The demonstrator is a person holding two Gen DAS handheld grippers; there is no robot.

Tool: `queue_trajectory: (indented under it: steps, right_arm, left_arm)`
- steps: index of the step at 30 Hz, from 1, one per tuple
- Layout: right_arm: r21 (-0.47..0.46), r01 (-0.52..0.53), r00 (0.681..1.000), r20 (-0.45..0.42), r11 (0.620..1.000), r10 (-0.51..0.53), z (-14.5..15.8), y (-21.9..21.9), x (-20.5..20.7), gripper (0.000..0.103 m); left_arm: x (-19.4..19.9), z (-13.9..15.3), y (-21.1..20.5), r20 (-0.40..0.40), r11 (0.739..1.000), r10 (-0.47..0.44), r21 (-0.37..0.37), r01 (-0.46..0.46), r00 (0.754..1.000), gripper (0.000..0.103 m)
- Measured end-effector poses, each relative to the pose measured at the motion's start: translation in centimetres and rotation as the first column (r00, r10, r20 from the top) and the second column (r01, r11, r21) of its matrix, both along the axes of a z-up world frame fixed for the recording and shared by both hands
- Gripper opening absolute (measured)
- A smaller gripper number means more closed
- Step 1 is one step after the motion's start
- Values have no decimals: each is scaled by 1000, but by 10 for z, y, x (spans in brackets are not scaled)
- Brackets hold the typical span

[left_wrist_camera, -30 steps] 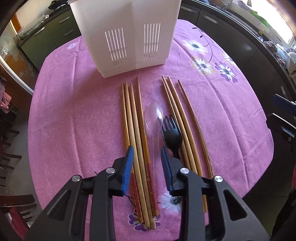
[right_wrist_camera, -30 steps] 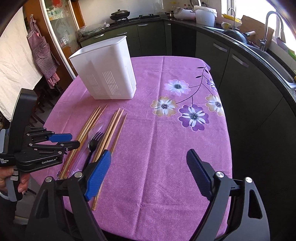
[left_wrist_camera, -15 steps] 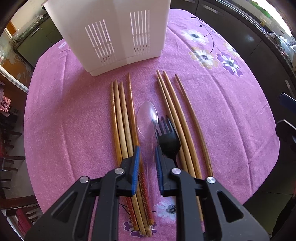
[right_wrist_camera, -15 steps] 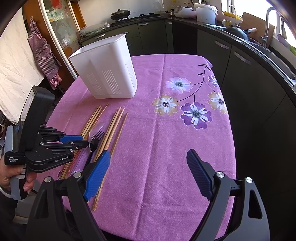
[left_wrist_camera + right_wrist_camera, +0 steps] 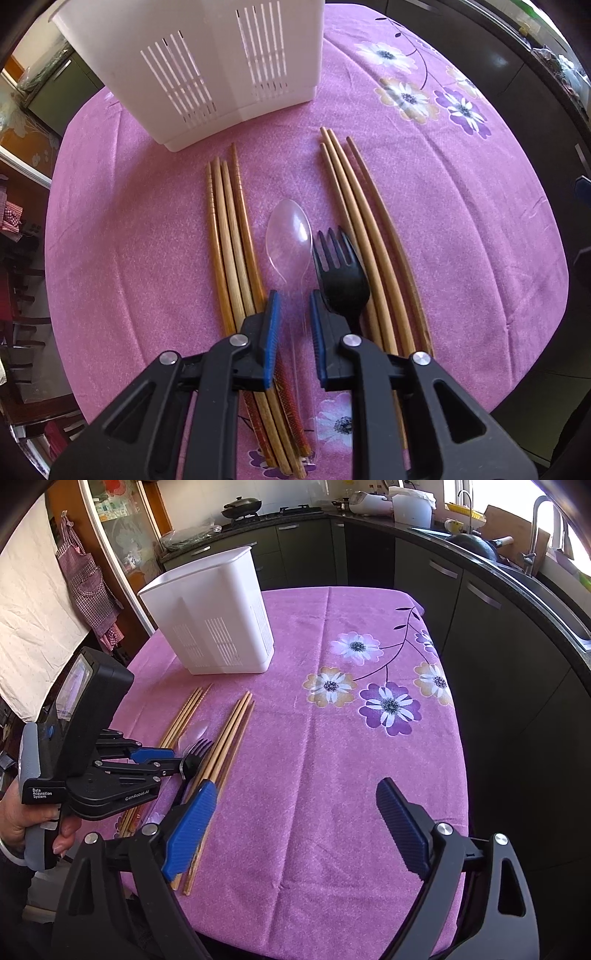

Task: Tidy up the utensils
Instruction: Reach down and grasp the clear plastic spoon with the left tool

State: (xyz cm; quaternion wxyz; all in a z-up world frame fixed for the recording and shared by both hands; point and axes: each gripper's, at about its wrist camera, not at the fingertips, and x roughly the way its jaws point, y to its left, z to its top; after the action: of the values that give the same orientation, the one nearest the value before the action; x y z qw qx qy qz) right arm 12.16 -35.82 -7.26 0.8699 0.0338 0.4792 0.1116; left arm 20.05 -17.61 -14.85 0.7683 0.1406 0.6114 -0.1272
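Left gripper [image 5: 293, 306] jaws just narrowed, straddling clear plastic spoon [image 5: 290, 236] handle, grip unclear. Black fork [image 5: 341, 271] beside spoon. Right gripper [image 5: 295, 812] wide, empty.

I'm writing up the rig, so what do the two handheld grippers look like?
Both the left gripper and right gripper have black plastic frames, silver pivot bolts and blue ribbed pads. The left has a grey handle and white lettering.
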Motion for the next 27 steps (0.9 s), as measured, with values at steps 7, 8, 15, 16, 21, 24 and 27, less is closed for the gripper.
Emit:
queue_trajectory:
  steps: [7,8,15,16,21,24,27]
  right_arm:
    - [-9,-10,999,-30,1000,10,-1,6,5,88]
    - [-9,-8,999,-37,1000,7,-1,7,5,85]
    - [-32,-51,987,-156,998,45,-12,28,17,51]
    - [-45,-59,984,-171,997,50,-15,33,19,44]
    - [-2,-70,969,-238,998,68,-28,51,25,34]
    - [53,-77,958,-272,996,88,-33,62,30,29]
    - [72,-90,947,-303,993,108,-39,76,34,23]
  left_arm:
    - [-1,1,-3,14,1000,-16,-21,17,1000,9]
    - [0,2,-3,14,999,-10,-31,11,1000,9]
    - [-4,13,13,50,995,8,-102,-3,999,9]
    - [-4,16,15,58,993,16,-114,-9,998,9]
    - [-11,36,23,123,983,48,-184,-25,991,9]
    - [-19,50,35,161,973,61,-232,-22,985,9]
    - [-25,60,43,193,964,73,-266,-19,979,9]
